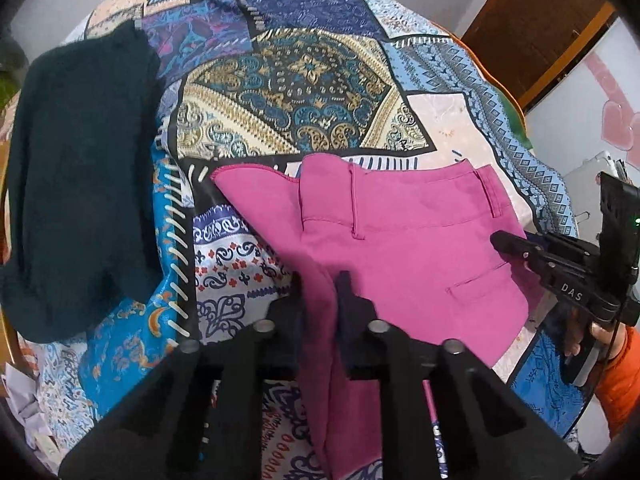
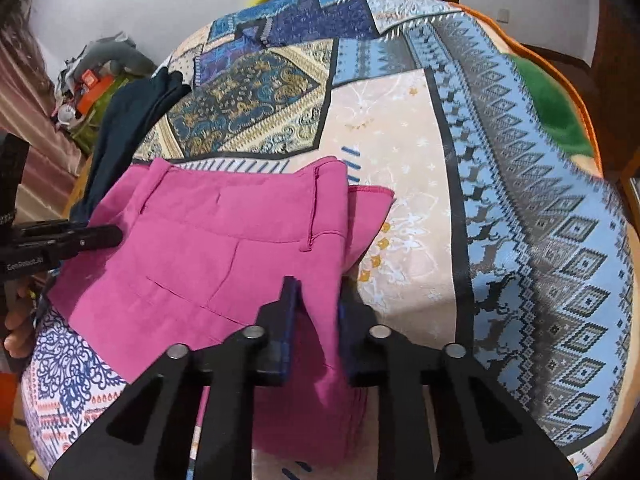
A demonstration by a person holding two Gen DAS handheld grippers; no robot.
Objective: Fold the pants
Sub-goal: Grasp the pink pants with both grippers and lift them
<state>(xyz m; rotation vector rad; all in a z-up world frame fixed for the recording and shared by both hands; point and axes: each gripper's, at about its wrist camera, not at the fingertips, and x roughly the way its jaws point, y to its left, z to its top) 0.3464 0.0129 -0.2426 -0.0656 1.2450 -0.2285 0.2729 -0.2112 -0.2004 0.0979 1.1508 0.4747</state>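
Now pink pants [image 1: 400, 240] lie folded, waistband up.

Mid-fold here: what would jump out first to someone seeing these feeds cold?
The bright pink pants dominate, lying on the busy blue patchwork bedspread. Each claw pinches a fold of that pink fabric: the left claw and the right claw. A dark teal garment lies on the bedspread to the far left.
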